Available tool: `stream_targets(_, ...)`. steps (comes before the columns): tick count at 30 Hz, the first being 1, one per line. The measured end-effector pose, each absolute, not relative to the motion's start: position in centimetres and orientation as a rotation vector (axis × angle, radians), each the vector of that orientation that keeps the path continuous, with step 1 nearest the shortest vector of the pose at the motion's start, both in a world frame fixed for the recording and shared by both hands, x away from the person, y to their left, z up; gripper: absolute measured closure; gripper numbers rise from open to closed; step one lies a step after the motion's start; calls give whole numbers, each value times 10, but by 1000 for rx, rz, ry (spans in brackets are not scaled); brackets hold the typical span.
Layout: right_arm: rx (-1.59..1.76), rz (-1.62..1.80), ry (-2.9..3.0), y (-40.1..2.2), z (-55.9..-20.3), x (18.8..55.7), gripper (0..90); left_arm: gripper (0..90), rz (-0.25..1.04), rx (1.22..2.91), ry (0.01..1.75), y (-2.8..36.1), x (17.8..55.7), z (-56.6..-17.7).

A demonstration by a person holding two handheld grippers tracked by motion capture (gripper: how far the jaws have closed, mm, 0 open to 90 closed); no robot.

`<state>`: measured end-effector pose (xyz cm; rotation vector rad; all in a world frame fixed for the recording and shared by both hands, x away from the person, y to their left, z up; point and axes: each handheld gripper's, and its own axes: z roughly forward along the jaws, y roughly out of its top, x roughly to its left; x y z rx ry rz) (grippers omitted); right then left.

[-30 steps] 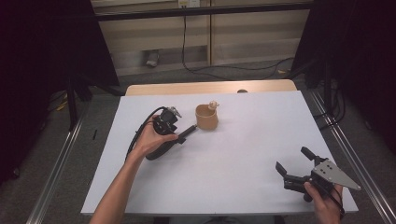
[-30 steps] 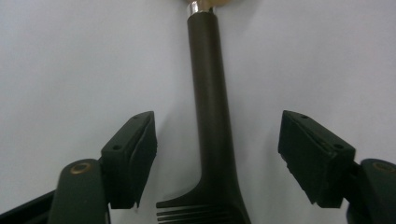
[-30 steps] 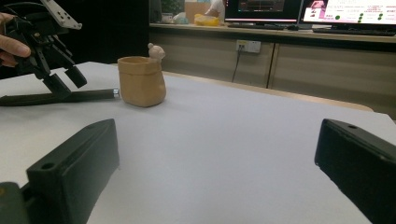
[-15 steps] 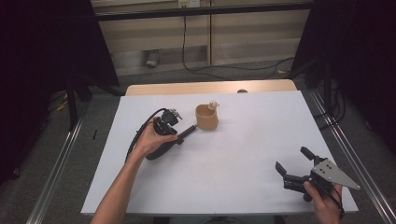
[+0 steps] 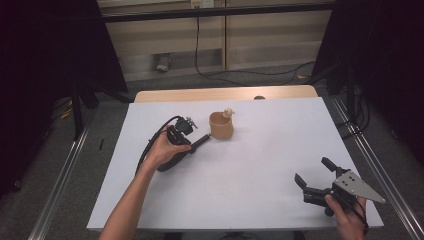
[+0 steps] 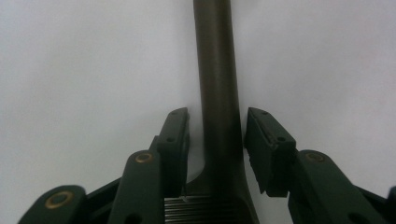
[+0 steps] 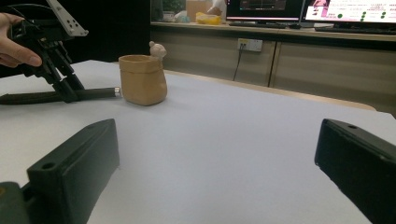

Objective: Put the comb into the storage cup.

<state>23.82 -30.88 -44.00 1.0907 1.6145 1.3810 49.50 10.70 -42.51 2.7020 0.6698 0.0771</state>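
A dark long-handled tool (image 5: pixel 201 142) lies flat on the white table (image 5: pixel 260 150), its tip close to a tan cup (image 5: pixel 221 127) with a small figure (image 5: pixel 228 112) on the rim. My left gripper (image 5: pixel 187 148) points down over the tool. In the left gripper view the handle (image 6: pixel 215 56) runs between the jaws of that gripper (image 6: pixel 217 116), with a narrow gap on each side. My right gripper (image 5: pixel 312 170) rests near the table's front right corner, open and holding nothing. In the right gripper view its jaws (image 7: pixel 219 135) face the cup (image 7: pixel 142 79), the tool (image 7: pixel 95 93) and the left gripper (image 7: pixel 69 94).
A wooden strip (image 5: pixel 225 94) edges the table's far side. Metal rails (image 5: pixel 60 195) run along the floor on both sides. Cables (image 5: pixel 210 70) lie on the floor beyond the table. A counter with screens (image 7: pixel 327 9) stands in the background.
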Motion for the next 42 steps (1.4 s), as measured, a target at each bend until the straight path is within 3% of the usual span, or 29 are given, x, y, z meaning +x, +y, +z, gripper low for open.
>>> stream_targets(23, 1069, 1393, 1621, -307, -439, 236, 0, 726, 49, 2710, 730, 104, 498, -425)
stream_targets(42, 1079, 1387, 1611, -308, -440, 237, 0, 730, 7, 2657, 789, 109, 500, -424)
